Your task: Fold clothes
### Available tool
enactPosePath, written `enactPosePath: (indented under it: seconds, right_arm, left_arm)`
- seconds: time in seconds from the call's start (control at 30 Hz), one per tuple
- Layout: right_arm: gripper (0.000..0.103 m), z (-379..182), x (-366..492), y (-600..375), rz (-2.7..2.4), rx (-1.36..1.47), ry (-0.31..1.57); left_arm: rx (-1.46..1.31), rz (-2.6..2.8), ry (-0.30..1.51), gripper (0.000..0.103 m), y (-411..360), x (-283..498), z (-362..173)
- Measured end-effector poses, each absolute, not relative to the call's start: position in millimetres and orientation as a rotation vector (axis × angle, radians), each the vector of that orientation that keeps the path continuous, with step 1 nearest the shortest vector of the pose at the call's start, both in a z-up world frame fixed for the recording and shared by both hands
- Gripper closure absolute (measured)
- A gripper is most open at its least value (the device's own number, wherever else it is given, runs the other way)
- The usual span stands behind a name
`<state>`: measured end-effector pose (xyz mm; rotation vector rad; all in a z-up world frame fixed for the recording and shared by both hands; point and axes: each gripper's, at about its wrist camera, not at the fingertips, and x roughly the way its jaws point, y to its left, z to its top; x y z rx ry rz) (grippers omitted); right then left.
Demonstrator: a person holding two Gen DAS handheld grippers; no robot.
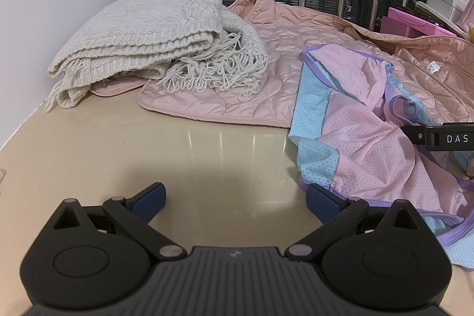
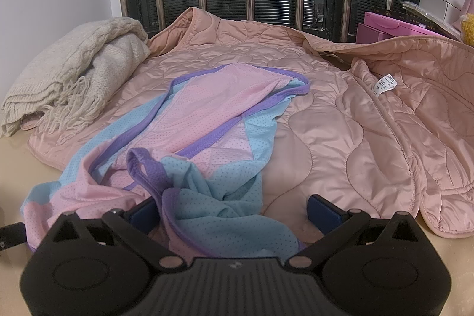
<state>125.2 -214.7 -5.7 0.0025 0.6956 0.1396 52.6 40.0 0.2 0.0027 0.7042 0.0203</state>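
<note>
One "DAS" marking, right tongs

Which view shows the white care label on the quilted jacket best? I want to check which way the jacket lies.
The right wrist view: the care label sits unobstructed on the open quilted jacket, along the front edge. The left wrist view shows the label too, but smaller, near the frame's right edge, beyond the mesh garment.

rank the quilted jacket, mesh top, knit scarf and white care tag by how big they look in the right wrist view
1. quilted jacket
2. mesh top, though it lies nearer the camera
3. knit scarf, partly cut off at the left
4. white care tag
</note>
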Motion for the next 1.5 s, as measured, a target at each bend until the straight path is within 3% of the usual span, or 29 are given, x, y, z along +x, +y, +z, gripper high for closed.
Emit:
enactPosePath:
  seconds: [0.57,0.6,0.63,0.73,0.8,0.97,1.07,1.17,1.2,1.23,1.4,1.47,1.5]
  right_arm:
    - [0.0,-0.4,121.5,-216.2,0.152,-0.009,0.711]
    - [0.005,4.7,116.4,-218.6,0.164,-0.004,0.709]
    - [0.01,9.7,111.2,-220.9,0.176,0.002,0.707]
    - [0.007,32.0,66.0,-235.5,0.261,0.002,0.561]
    - [0.0,38.8,40.6,-247.6,0.293,-0.018,0.558]
    - [0.004,25.7,1.8,-279.7,0.427,0.049,0.591]
    - [0.023,17.3,-9.1,-278.5,0.466,0.005,0.58]
    - [0.065,8.2,-13.7,-263.5,0.477,-0.054,0.648]
    - [0.084,5.3,-17.0,-258.5,0.48,-0.068,0.659]
    - [0.092,4.3,-23.0,-254.5,0.474,-0.081,0.653]
    - [0.097,8.2,-68.1,-244.0,0.543,-0.027,0.675]
    - [0.095,13.5,-91.7,-239.2,0.596,-0.01,0.684]
    - [0.089,19.4,-102.9,-239.7,0.618,-0.015,0.662]
  left_arm:
    - [0.012,0.009,0.711,0.0,36.6,59.7,0.9]
    - [0.016,0.01,0.715,0.0,36.2,58.0,2.2]
    - [0.014,-0.004,0.698,0.0,35.6,51.2,5.6]
    - [0.021,-0.053,0.597,0.0,28.7,27.1,20.7]
    - [0.034,-0.091,0.543,0.0,18.6,14.0,30.9]
    - [0.118,-0.203,0.472,0.0,-19.1,1.2,36.6]
    - [0.125,-0.216,0.508,0.0,-34.9,2.6,29.4]
    - [0.117,-0.25,0.535,0.0,-37.1,-3.6,22.8]
    - [0.113,-0.269,0.539,0.0,-37.1,-7.7,22.0]
    - [0.107,-0.304,0.537,0.0,-36.8,-14.0,22.4]
    - [0.127,-0.45,0.529,0.0,-41.4,-45.2,26.1]
    - [0.145,-0.472,0.533,0.0,-40.9,-56.4,28.6]
    - [0.144,-0.487,0.524,0.0,-38.7,-60.8,29.3]
